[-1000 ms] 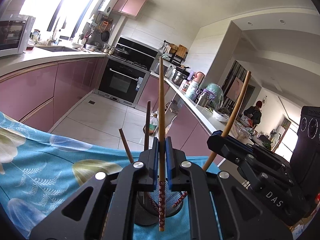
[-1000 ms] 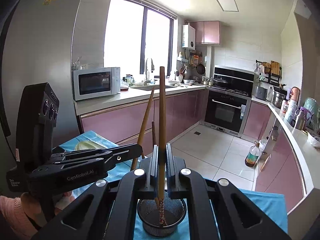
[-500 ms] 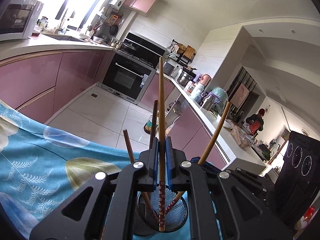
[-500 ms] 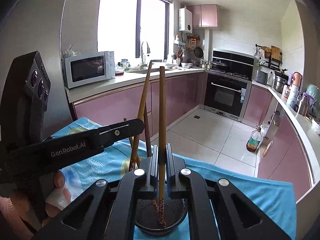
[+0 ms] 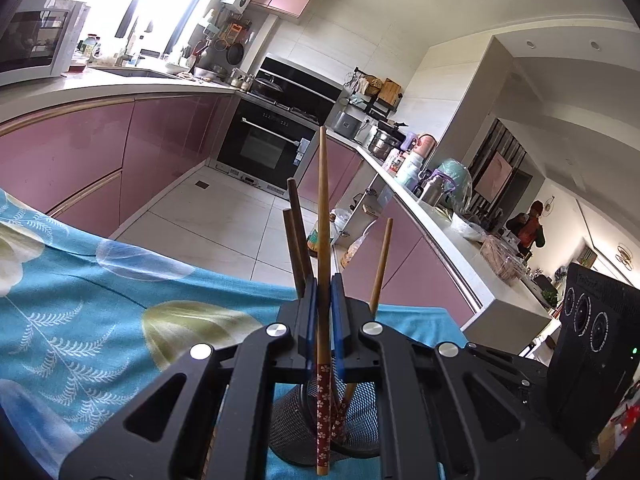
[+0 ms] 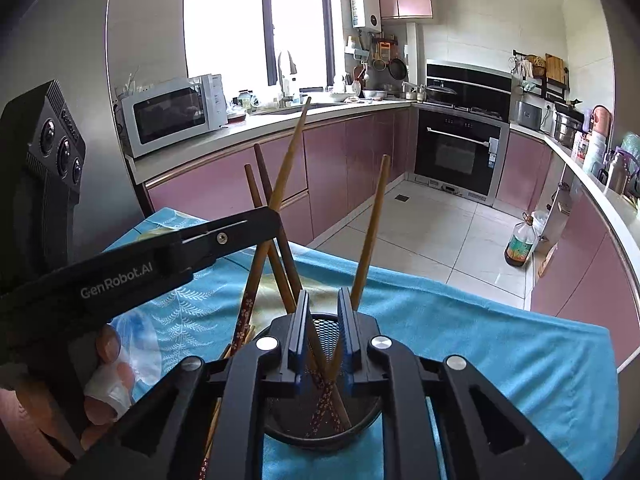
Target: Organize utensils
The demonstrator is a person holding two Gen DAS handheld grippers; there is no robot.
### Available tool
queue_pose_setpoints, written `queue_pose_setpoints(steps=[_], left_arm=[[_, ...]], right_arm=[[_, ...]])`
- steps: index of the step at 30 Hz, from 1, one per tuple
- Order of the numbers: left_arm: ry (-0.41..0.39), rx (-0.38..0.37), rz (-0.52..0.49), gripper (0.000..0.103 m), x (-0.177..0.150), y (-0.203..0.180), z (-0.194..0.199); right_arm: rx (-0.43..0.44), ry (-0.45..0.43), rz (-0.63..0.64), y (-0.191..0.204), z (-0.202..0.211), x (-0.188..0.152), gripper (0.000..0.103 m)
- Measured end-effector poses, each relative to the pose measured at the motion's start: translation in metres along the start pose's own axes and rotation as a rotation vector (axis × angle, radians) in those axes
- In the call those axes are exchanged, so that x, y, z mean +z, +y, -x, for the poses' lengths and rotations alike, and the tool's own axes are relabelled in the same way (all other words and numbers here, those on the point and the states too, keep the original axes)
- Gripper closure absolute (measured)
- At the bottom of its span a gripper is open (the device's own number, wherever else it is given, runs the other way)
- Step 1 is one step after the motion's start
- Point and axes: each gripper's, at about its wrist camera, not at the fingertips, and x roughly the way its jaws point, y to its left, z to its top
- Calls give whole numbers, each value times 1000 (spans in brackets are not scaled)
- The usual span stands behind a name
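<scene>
A black mesh utensil cup (image 6: 324,420) stands on the blue floral cloth (image 6: 480,344); it also shows in the left wrist view (image 5: 288,428). My left gripper (image 5: 323,304) is shut on a wooden chopstick (image 5: 322,216) with a red flowered end, held upright above the cup. In the right wrist view the left gripper (image 6: 276,220) holds that chopstick (image 6: 288,156) beside the cup. My right gripper (image 6: 324,312) is open and empty, right above the cup. Another chopstick (image 6: 370,232) leans loose in the cup, with two darker sticks (image 6: 276,236).
The cloth-covered table ends ahead, above a tiled kitchen floor (image 6: 432,228). Pink cabinets, a microwave (image 6: 168,114) and an oven (image 6: 456,152) line the walls. More chopsticks (image 6: 214,432) lie on the cloth left of the cup. A person (image 5: 528,232) stands far off.
My right gripper has opened and let go of its chopstick, which now leans in the cup. My left gripper has moved in over the cup with its chopstick still held.
</scene>
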Motion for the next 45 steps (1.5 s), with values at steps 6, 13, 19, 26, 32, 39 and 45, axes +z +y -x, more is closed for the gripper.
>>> queue_pose_setpoints(steps=[6, 13, 19, 26, 32, 39, 45], left_arm=[[-49, -52, -30, 96, 3, -8, 17], [-103, -38, -104, 96, 10, -29, 23], [-25, 109, -106, 33, -17, -6, 16], [-18, 283, -244, 6, -48, 17, 66], [90, 377, -213, 6, -72, 56, 94], [91, 409, -134, 6, -85, 92, 123], [33, 417, -164, 6, -84, 82, 143]], right_arm=[[78, -58, -26, 0, 18, 9, 86], [36, -94, -2, 5, 30, 11, 77], [-19, -65, 8, 8, 29, -15, 43], [-46, -94, -34, 16, 40, -45, 7], [-46, -36, -124, 18, 40, -66, 7], [-89, -46, -51, 54, 42, -92, 7], [-108, -114, -16, 65, 51, -94, 7]])
